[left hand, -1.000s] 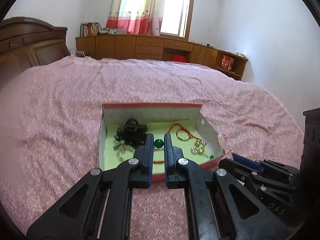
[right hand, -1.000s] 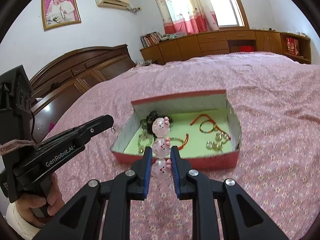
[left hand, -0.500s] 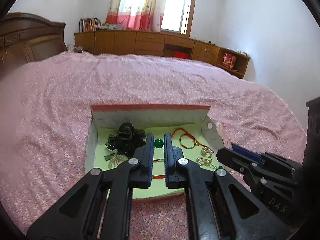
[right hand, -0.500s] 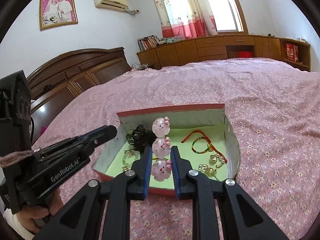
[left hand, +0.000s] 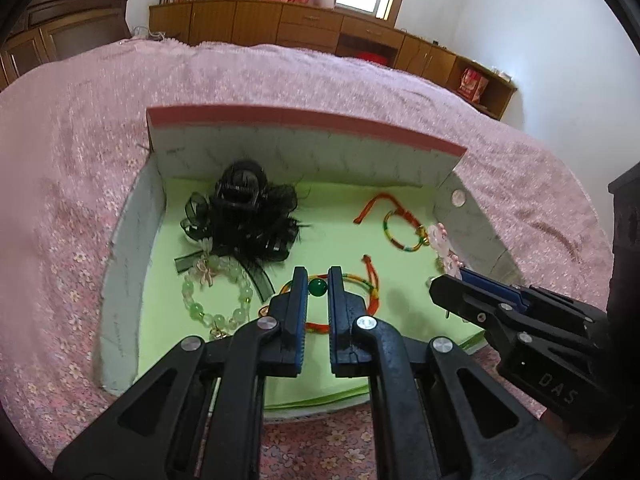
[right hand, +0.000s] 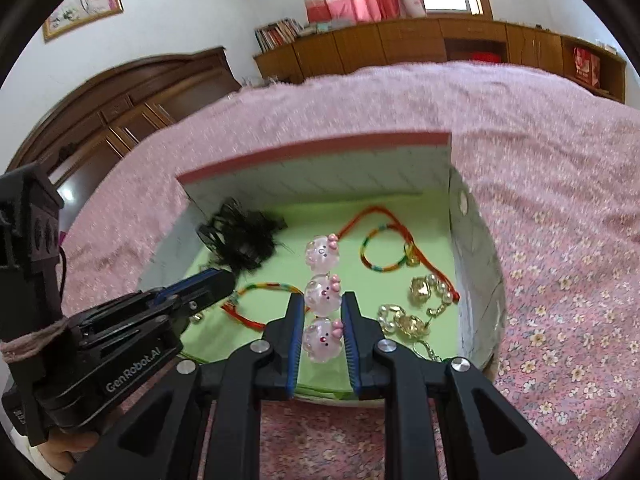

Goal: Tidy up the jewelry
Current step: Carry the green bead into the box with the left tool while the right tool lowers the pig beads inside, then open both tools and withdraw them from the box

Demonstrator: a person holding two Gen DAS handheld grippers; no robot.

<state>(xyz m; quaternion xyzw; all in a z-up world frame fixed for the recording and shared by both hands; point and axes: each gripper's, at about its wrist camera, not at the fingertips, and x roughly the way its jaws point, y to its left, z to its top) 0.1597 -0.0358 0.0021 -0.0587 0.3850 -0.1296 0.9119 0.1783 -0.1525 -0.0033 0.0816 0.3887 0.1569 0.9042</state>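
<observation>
An open box (left hand: 304, 122) with a pink rim and green floor lies on the bed; it also shows in the right wrist view (right hand: 320, 152). My left gripper (left hand: 318, 286) is shut on a green bead (left hand: 319, 287) and holds it over the box floor, above a red cord bracelet (left hand: 362, 294). My right gripper (right hand: 320, 320) is shut on a pink kitty-bead bracelet (right hand: 322, 292) that stands upright over the box's near part. The right gripper also shows at the right in the left wrist view (left hand: 456, 280).
In the box lie a black hair clip (left hand: 248, 212), a pale green bead bracelet (left hand: 216, 296), a rainbow bracelet (right hand: 380, 252) and gold earrings (right hand: 424, 292). The pink floral bedspread (right hand: 560, 240) surrounds the box. A wooden headboard (right hand: 120, 100) and cabinets (left hand: 320, 28) stand behind.
Both grippers have moved forward and down over the box, each still holding its piece. The box now fills much more of both views.
</observation>
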